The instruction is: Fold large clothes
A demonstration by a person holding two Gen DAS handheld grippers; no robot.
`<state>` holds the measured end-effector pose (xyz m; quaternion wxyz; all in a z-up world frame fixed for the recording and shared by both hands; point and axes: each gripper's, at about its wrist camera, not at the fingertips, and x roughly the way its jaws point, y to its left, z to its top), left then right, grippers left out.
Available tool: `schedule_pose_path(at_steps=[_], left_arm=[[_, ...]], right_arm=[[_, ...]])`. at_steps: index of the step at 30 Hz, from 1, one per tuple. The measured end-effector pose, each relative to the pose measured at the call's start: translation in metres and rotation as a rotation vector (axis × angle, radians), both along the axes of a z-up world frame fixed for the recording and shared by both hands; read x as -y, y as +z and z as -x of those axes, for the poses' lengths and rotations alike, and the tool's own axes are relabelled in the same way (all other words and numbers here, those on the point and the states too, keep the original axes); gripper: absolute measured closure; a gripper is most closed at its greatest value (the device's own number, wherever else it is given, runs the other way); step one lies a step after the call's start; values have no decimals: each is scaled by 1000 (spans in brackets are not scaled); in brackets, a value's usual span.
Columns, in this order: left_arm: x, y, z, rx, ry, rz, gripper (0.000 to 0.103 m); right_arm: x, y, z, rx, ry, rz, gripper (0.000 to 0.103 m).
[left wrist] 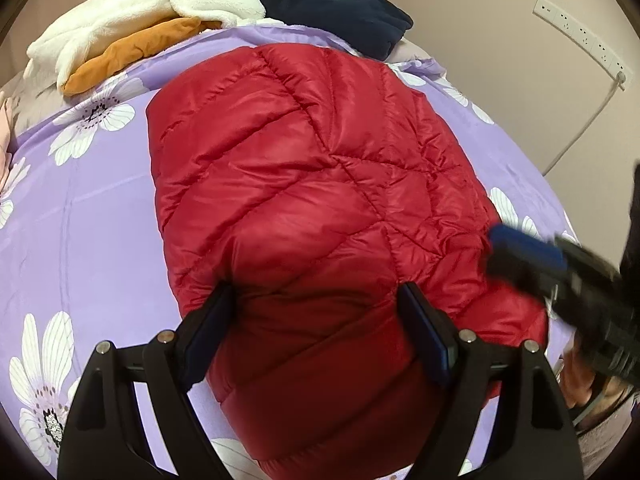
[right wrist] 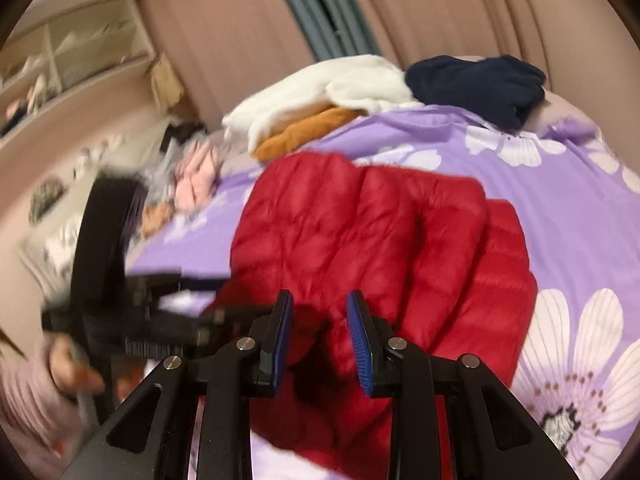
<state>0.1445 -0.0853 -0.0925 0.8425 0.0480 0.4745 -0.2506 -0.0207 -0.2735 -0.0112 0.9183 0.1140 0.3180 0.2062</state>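
Item: red jacket [left wrist: 312,184], quilted, glossy shell, lying on the purple sheet [left wrist: 100,208] as a compact padded oblong that looks part-folded. Landmark: the white fleece [left wrist: 132,16] at the sheet's far edge, with an orange garment [left wrist: 132,52] under it and a navy garment [left wrist: 340,12] to its right. The jacket lies nearer the cameras than the fleece, apart from it. Long axis: runs from the near edge away toward the fleece and navy garment; the rounded far end points at the gap between them, and the wider near end lies under the grippers. Which end is collar or hem cannot be told. Left gripper [left wrist: 316,312]: jaws spread wide, straddling the near end, clamping nothing. Right gripper [right wrist: 320,340]: jaws parted, red fabric between them, no pinch evident; the view is blurred. Step in hand, by judgement: taking hold of the near end to fold it toward the fleece. Handling: pinch through every layer at both near corners, since slick shell slides; lift level, carry along the long axis, press out trapped air.
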Motion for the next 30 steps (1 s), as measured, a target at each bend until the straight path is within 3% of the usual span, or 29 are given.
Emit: schedule_pose_path(at_steps=[6, 14, 18, 21, 25, 27, 30], left_arm=[[3, -3, 3, 6, -19, -13, 20], [8, -7, 7, 10, -24, -37, 15], [-10, 7, 9, -32, 17, 61, 15], [-32, 19, 14, -48, 66, 146, 16], [-62, 27, 16, -52, 134, 225, 15], [-76, 23, 12, -81, 178, 253, 15], [-95, 10, 1, -147, 226, 332, 15]], right_arm=[[-11, -30, 5, -45, -13, 100, 72], [-13, -46, 4, -23, -49, 109, 72], [-13, -34, 13, -20, -66, 111, 72], [-8, -22, 19, -18, -71, 56, 72], [-2, -13, 14, -29, -78, -22, 61], [-2, -10, 11, -38, -96, -30, 47], [-2, -6, 9, -38, -97, -69, 43]])
